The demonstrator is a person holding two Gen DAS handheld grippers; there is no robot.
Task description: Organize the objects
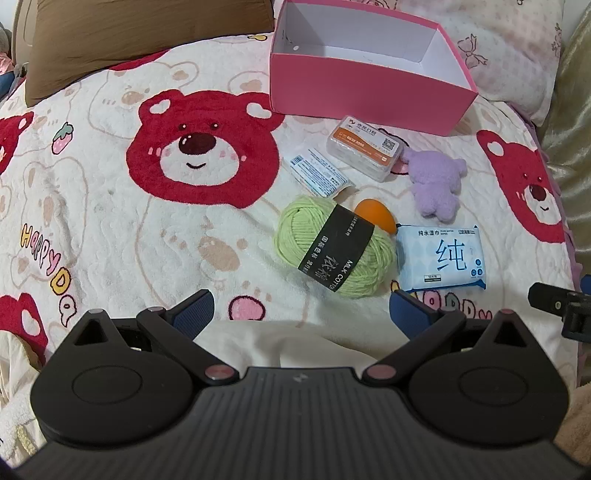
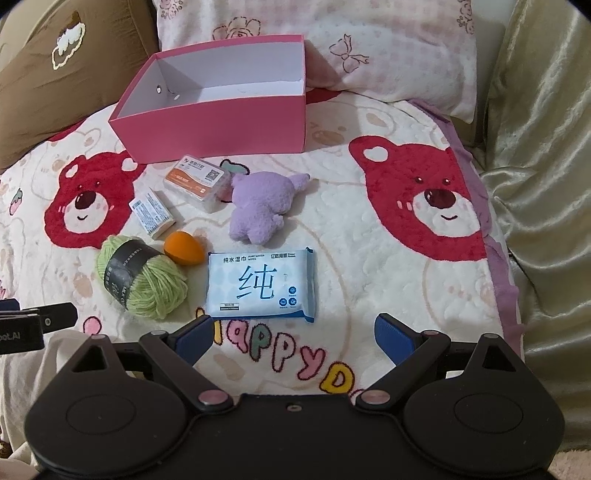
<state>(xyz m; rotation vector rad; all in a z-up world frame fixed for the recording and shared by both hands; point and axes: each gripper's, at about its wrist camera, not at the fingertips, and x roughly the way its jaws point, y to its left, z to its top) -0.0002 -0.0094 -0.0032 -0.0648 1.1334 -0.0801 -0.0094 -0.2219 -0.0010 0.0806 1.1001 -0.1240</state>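
Note:
An open pink box (image 1: 369, 88) (image 2: 221, 125) with a white inside stands at the back of the bear-print blanket. In front of it lie a clear case with an orange label (image 1: 364, 147) (image 2: 197, 181), a small white packet (image 1: 319, 177) (image 2: 151, 214), a purple plush toy (image 1: 434, 184) (image 2: 262, 206), an orange egg-shaped sponge (image 1: 376, 214) (image 2: 184, 247), a green yarn ball (image 1: 336, 247) (image 2: 142, 284) and a blue wet-wipes pack (image 1: 441, 258) (image 2: 262, 284). My left gripper (image 1: 301, 310) is open just short of the yarn. My right gripper (image 2: 295, 332) is open just short of the wipes. Neither holds anything.
A brown pillow (image 1: 140, 29) (image 2: 62, 66) lies at the back left and a pink floral pillow (image 2: 369, 48) behind the box. Shiny olive fabric (image 2: 535, 184) borders the right side. The blanket (image 1: 92, 206) lies bare to the left of the objects.

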